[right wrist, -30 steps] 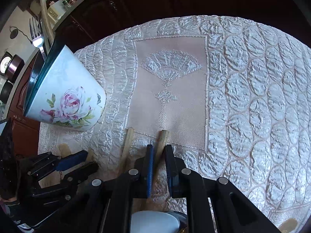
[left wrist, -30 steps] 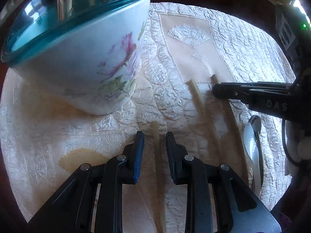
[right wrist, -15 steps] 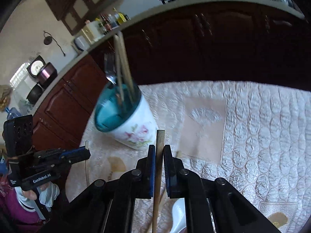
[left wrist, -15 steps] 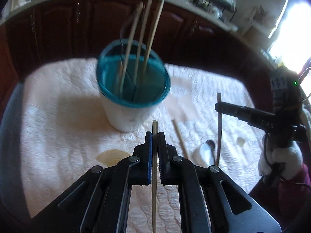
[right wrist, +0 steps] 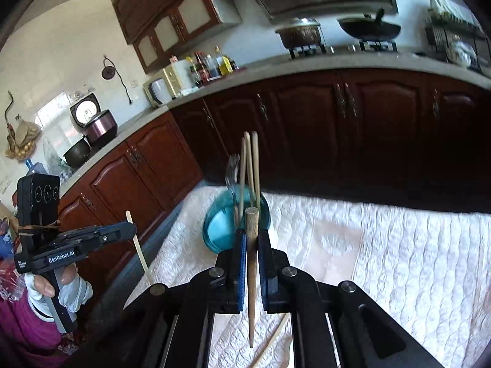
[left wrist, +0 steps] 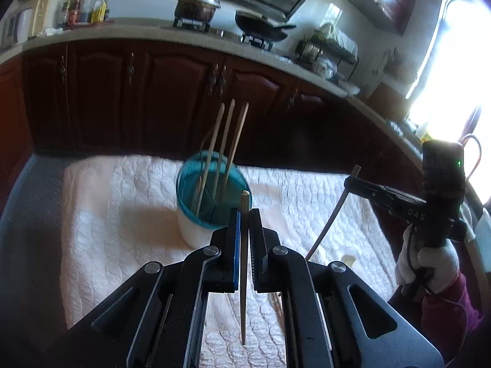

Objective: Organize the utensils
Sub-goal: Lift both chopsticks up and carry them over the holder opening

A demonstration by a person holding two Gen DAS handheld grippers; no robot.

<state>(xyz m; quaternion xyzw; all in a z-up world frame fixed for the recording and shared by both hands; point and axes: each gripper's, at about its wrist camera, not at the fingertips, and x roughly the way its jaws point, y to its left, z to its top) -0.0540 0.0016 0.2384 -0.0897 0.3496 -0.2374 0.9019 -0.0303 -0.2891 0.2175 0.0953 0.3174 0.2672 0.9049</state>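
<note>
A white floral cup with a teal rim (left wrist: 196, 230) stands on the quilted table, holding three chopsticks (left wrist: 227, 141); the right wrist view (right wrist: 221, 230) also shows a fork (right wrist: 231, 168) in it. My left gripper (left wrist: 244, 217) is shut on a pale chopstick (left wrist: 244, 276), held upright above the table, near side of the cup. My right gripper (right wrist: 251, 239) is shut on a darker wooden chopstick (right wrist: 252, 276), also raised. Each gripper shows in the other's view, the right one (left wrist: 349, 181) and the left one (right wrist: 132, 230).
A cream quilted cloth (left wrist: 122, 245) covers the table. One more chopstick (right wrist: 273, 340) lies on it below my right gripper. Dark wooden cabinets (left wrist: 153, 98) and a counter with pots stand behind the table.
Both grippers have closed on a chopstick each and lifted them well above the table. The views have swung up and back from the cloth to the cup and kitchen.
</note>
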